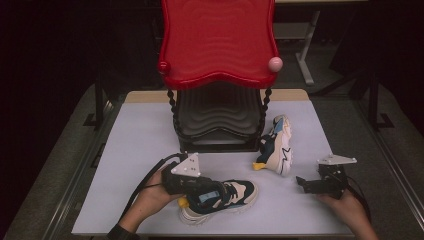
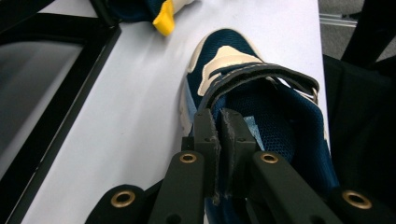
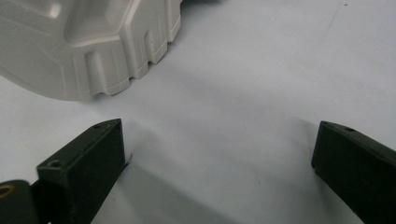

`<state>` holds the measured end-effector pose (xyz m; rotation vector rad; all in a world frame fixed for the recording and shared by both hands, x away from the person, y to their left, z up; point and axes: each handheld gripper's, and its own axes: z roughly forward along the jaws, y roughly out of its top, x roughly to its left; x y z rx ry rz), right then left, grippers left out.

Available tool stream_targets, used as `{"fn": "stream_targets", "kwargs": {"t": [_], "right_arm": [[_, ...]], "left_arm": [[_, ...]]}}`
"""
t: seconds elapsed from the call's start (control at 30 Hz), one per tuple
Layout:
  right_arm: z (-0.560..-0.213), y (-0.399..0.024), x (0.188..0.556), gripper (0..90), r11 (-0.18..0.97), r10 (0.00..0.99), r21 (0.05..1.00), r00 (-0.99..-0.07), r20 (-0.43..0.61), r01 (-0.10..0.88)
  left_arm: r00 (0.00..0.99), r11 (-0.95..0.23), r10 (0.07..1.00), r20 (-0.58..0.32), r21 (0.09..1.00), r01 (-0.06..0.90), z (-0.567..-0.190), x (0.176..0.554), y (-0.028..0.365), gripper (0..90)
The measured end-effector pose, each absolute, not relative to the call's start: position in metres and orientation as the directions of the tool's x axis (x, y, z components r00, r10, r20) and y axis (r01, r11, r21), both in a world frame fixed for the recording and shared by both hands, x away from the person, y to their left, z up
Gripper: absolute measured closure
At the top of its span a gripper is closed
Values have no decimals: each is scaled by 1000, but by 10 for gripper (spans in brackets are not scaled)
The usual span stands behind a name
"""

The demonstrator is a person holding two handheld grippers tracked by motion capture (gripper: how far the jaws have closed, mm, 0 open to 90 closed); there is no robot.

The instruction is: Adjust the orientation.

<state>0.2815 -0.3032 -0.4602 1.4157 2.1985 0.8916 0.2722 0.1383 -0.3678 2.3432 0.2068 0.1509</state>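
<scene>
where the near shoe [image 1: 220, 200] lies on the table [image 1: 140, 145], left gripper [image 2: 219, 122] clamped tight on its strap [image 2: 261, 77]; right gripper [image 3: 217, 149], near right, jaws wide, holding nothing.

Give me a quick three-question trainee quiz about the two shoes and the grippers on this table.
1. True or false: the left gripper has its fingers closed on the near shoe's strap.
2. Which way does the far shoe lie? A) upright on its sole B) tipped on its side C) on the red shelf
3. Fill in: the right gripper's fingers are ____ above the bare table.

Key: 1 true; 2 B; 3 open.
</scene>
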Motion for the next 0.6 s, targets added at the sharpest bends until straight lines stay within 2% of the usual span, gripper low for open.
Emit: {"fn": "stream_targets", "kwargs": {"t": [0.13,0.43,0.6], "right_arm": [[-460,-303,282,20,293,906,685,-422,24,667],[-460,-303,282,20,292,906,685,-422,25,668],[-460,-303,282,20,293,906,685,-423,24,667]], "left_arm": [[966,-674,250,59,727,130,-363,277,151,860],[897,-617,437,57,745,253,-365,299,200,860],[862,-583,507,28,747,319,-371,308,222,857]]}}
